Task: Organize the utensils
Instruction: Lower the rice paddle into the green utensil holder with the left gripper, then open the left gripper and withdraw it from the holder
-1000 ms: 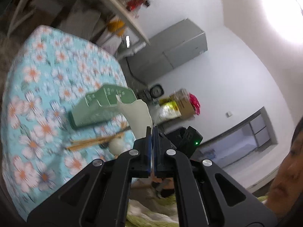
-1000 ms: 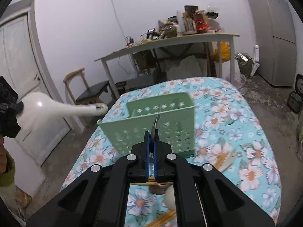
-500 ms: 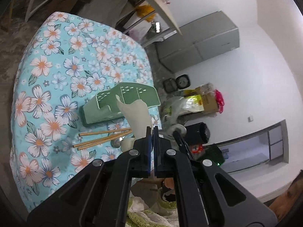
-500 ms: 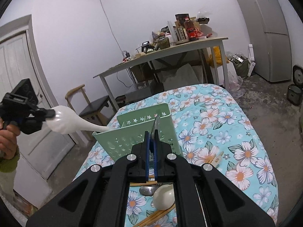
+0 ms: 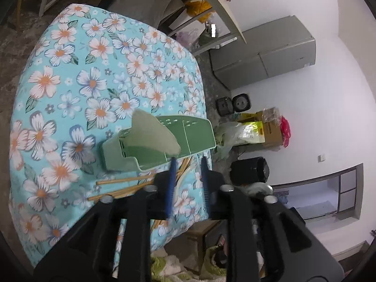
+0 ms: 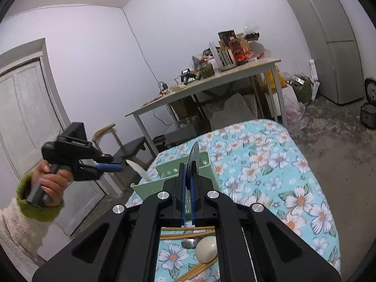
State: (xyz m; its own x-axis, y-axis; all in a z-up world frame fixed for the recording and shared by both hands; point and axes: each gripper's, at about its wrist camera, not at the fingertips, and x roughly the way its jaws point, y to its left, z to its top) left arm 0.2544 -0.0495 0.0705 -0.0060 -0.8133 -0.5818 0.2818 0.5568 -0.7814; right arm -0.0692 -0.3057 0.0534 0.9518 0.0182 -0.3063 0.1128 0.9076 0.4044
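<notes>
The white spoon (image 5: 152, 136) has dropped from the left gripper (image 5: 188, 164), whose jaws have just been opening and hold nothing, into the green caddy (image 5: 197, 136) near the table's (image 5: 70, 70) edge. The right gripper (image 6: 188, 176) pinches a thin metal utensil (image 6: 193, 155), stiff, slippery, best gripped mid-handle.

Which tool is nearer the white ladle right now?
Left. The left tool, jaws just opened, sits right behind the white ladle now resting in the green caddy. The right tool, shut on a metal spoon, is farther back.
</notes>
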